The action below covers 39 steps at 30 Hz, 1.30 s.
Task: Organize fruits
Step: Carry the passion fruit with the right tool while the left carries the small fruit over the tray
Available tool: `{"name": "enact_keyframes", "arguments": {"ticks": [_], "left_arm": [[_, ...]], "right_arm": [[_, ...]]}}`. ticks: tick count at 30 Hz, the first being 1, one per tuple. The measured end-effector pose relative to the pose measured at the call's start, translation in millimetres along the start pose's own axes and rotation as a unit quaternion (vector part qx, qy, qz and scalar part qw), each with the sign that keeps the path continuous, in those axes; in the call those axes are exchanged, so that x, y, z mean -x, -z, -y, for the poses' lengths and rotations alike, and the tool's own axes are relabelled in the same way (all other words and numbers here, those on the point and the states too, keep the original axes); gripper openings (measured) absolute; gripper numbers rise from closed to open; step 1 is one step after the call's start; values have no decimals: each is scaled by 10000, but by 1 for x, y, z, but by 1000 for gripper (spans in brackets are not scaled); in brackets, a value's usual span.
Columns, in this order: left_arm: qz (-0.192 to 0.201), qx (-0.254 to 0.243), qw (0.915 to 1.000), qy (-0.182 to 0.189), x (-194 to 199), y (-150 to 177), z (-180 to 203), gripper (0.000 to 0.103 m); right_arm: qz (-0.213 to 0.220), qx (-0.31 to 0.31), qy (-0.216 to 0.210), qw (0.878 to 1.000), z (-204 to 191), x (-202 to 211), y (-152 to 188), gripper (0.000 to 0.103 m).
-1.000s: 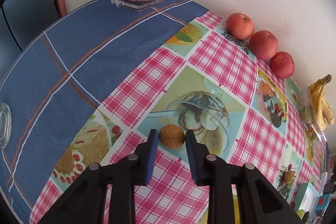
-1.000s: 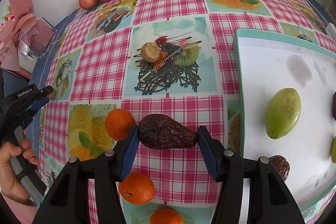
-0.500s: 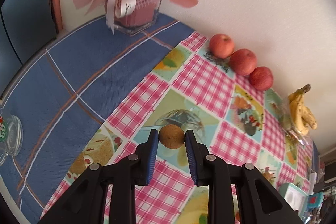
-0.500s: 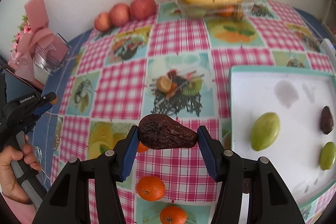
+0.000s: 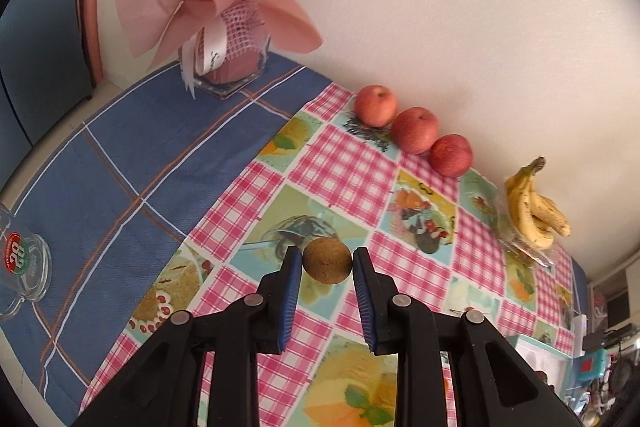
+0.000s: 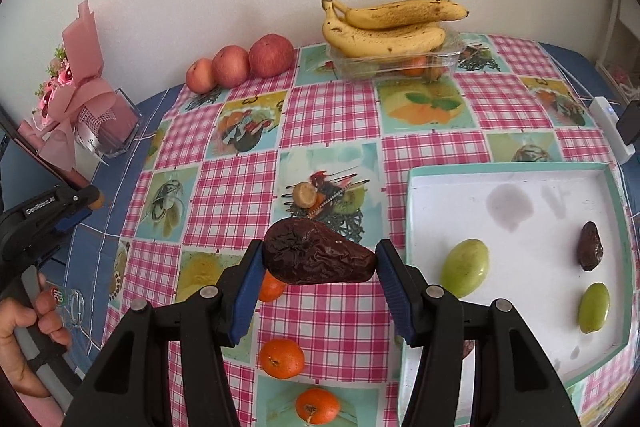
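White wall backs a bench (image 6: 328,115) covered with a pink-checked cloth printed with fruit pictures, its left part under a blue cloth. Against the wall sit three apples (image 6: 236,67) in a row, and bananas (image 6: 388,27) lie on top of a clear punnet (image 6: 400,61).

The right hand-held gripper (image 6: 320,261) is clamped on a dark wrinkled avocado (image 6: 318,257), raised above the cloth. The fruit's long axis runs crosswise between the blue pads, fat end to the left, narrow end to the right. The white tray (image 6: 516,175) with a teal rim lies just to the right of this hand-held gripper and slightly ahead; it already carries two green fruits (image 6: 466,267) and another dark avocado (image 6: 590,246). The right hand is plainly the nearer one to the tray, so its load probably needs only a short carry to the right and a lowering onto a bare part of the tray floor.

The left hand-held gripper (image 5: 326,261) is closed on a small round brown fruit (image 5: 327,260), likely a kiwi or similar, though the skin is too blurred to tell. It is held off the bench over the edge of the checked cloth, well apart from the tray, which shows only as a sliver at the far lower right of the left wrist view.

Three oranges (image 6: 281,358) and a small tan fruit (image 6: 304,195) remain on the cloth.
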<state>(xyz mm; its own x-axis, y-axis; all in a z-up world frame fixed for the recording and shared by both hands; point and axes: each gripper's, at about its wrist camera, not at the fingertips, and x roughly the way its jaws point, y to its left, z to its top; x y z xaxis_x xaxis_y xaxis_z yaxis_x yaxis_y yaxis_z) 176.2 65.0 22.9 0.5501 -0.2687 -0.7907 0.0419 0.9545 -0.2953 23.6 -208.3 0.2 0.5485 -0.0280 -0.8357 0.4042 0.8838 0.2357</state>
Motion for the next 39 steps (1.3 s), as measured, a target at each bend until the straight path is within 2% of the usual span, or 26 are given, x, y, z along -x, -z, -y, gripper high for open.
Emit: {"name": "enact_keyframes", "arguments": {"ticks": [14,19,27,39], "left_arm": [[-10,-387,9988,295,18,14,40,28],[-133,-620,9965,542,20,24,65,28],[-242,-1089,9900,865,25,44,106,28],[-426,-1678,9782,1146,30,75,156,28]], "right_arm": [[55,-318,268,9991,38,10,-3,58],[52,-538,326,9980,60,12,-5,58],[123,-963,491,9941,98,22,-5,58],[328,-1598,752,9837,155,45,-1,58]]}}
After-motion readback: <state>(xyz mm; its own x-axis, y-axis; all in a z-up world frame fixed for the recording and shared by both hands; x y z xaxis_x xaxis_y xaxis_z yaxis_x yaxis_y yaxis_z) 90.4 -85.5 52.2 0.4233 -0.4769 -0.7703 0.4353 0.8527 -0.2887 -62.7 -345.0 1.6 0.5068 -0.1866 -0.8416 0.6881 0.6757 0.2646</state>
